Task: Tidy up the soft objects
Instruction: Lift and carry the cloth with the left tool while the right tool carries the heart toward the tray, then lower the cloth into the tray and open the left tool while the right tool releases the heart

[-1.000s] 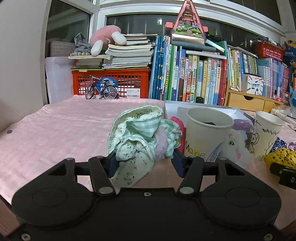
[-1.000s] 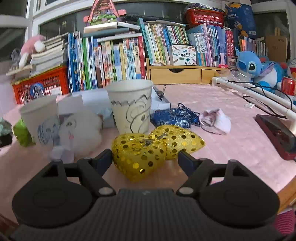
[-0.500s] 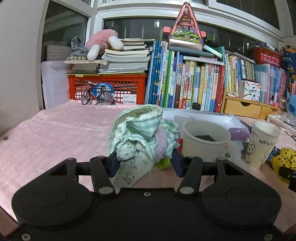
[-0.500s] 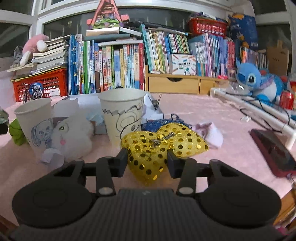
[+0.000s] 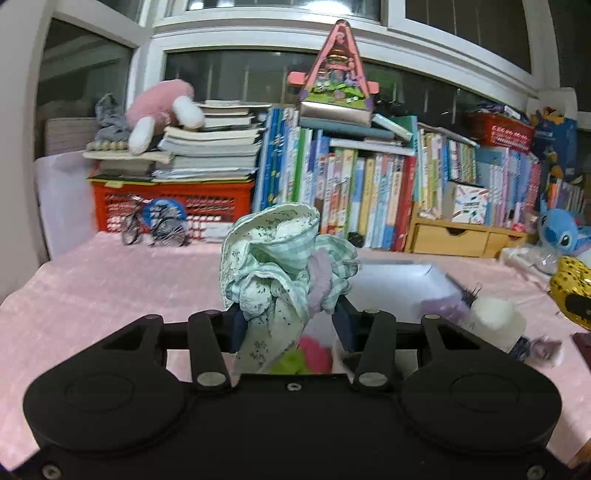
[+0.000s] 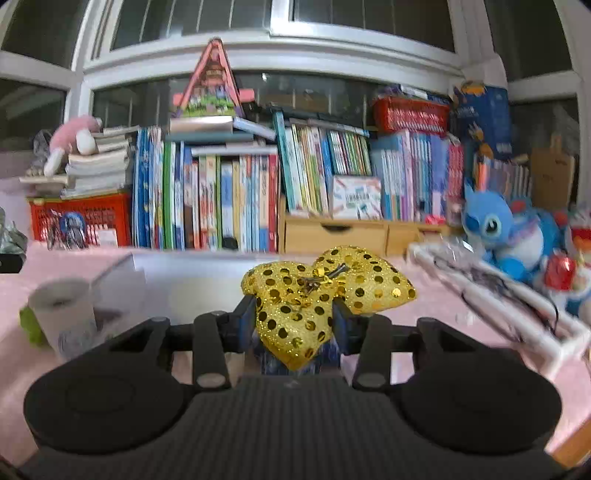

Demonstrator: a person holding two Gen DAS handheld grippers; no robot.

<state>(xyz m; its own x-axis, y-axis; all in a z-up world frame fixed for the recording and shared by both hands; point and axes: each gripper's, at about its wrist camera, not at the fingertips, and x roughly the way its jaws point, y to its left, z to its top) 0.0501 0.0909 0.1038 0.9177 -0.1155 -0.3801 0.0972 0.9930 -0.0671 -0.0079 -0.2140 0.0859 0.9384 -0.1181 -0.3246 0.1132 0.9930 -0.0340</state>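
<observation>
You face dark window panes (image 6: 354,33) in white frames; night outside, indoor light only. Pink cloth (image 5: 92,288) covers table. Along back: upright row of books (image 6: 221,199), red crate (image 5: 173,206) under stacked books, wooden drawer unit (image 6: 332,236), pointed toy house (image 5: 338,74) on top. White wall (image 5: 18,110) at your left.

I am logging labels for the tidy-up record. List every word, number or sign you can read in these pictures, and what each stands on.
None reads.
Upright book spines: print blurred.
White patterned box on the wooden drawer unit: lettering blurred.
White paper cup: blue drawing, no words legible.
Blue carton at top right: logo unreadable.
Red plastic crate: white tag too small.
</observation>
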